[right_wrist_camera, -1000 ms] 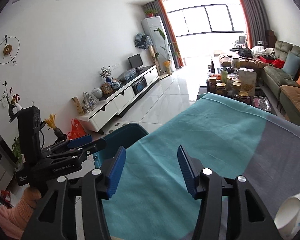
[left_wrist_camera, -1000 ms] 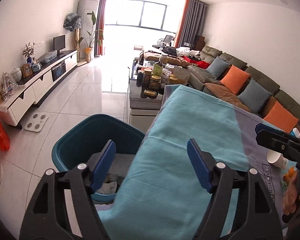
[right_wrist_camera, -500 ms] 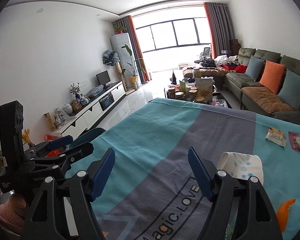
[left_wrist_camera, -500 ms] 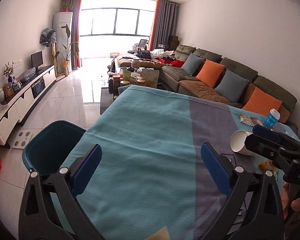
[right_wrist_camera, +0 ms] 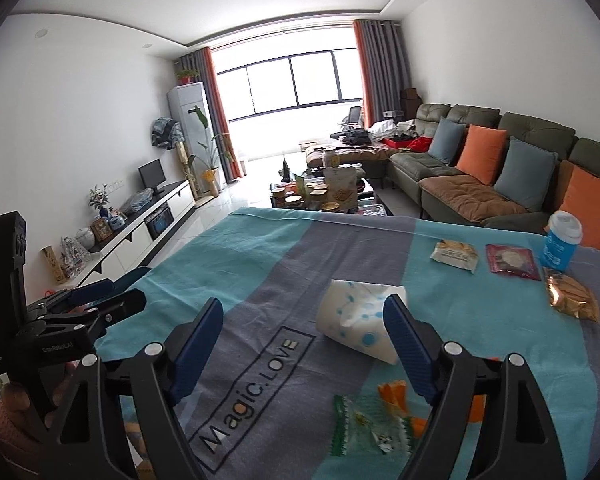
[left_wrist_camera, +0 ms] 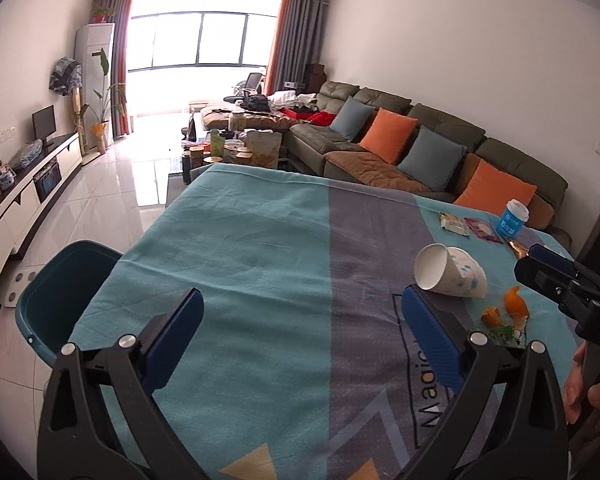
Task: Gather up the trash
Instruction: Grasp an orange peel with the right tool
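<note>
The worktop point(left_wrist_camera: 260, 264) fills the middle of both views under a teal-and-grey cloth, and the teal bin point(left_wrist_camera: 56, 292) sits off its edge at the lower left of the left wrist view, down on the floor. The trash is all at the other end: a tipped paper cup point(right_wrist_camera: 360, 320) lies on its side at centre-right of the right wrist view, with orange peel point(right_wrist_camera: 396, 394) and a crumpled clear wrapper point(right_wrist_camera: 364, 428) below it, and snack packets point(right_wrist_camera: 454, 255) and an upright blue cup point(right_wrist_camera: 562, 244) further toward the upper right.

My worry is the cup. It is round, light and on its side, so one pad nudging it could roll it away, and squeezing too hard would crush it. The carry to the bin crosses the whole cloth — a loose pinch could drop it on the way.

The left hand-held gripper point(left_wrist_camera: 300, 340) hangs over bare cloth, tilted downward, fingers spread as wide as they go with nothing between them. The right hand-held gripper point(right_wrist_camera: 304, 340) also tilts down, its jaws opening and empty; the cup lies just beyond its right finger point(right_wrist_camera: 404, 344), not yet between the two.
</note>
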A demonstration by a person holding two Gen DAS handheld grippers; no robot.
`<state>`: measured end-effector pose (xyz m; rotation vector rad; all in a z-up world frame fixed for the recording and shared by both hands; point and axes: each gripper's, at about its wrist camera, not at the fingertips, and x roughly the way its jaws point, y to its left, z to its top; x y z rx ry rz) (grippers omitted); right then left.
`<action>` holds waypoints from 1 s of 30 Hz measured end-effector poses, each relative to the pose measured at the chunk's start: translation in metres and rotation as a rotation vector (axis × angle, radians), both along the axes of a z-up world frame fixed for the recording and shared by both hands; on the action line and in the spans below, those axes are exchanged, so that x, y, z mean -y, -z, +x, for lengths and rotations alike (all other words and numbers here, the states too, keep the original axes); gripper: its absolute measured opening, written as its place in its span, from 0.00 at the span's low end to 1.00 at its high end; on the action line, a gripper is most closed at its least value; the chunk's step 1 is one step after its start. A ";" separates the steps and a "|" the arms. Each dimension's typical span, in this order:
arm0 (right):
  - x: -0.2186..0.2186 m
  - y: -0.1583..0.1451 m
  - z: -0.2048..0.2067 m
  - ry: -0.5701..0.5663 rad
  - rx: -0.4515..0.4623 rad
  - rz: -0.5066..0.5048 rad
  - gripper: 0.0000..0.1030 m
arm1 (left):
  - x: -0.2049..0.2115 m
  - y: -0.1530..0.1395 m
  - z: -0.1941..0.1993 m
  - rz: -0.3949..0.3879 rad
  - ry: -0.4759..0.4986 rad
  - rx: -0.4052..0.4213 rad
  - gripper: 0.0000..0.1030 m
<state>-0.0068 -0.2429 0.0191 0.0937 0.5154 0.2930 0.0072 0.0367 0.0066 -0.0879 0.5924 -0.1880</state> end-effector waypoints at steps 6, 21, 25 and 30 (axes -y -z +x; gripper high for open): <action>0.037 0.006 -0.008 0.127 -0.026 -0.015 0.77 | 0.034 0.005 0.002 0.015 0.132 -0.006 0.95; 0.094 0.058 0.004 0.243 -0.248 0.040 0.44 | 0.134 0.046 0.011 0.022 0.509 -0.185 0.71; 0.099 0.068 0.006 0.247 -0.281 0.056 0.35 | 0.151 0.059 0.015 0.040 0.551 -0.243 0.65; 0.104 0.072 0.009 0.241 -0.294 0.071 0.24 | 0.165 0.072 0.020 0.046 0.578 -0.298 0.53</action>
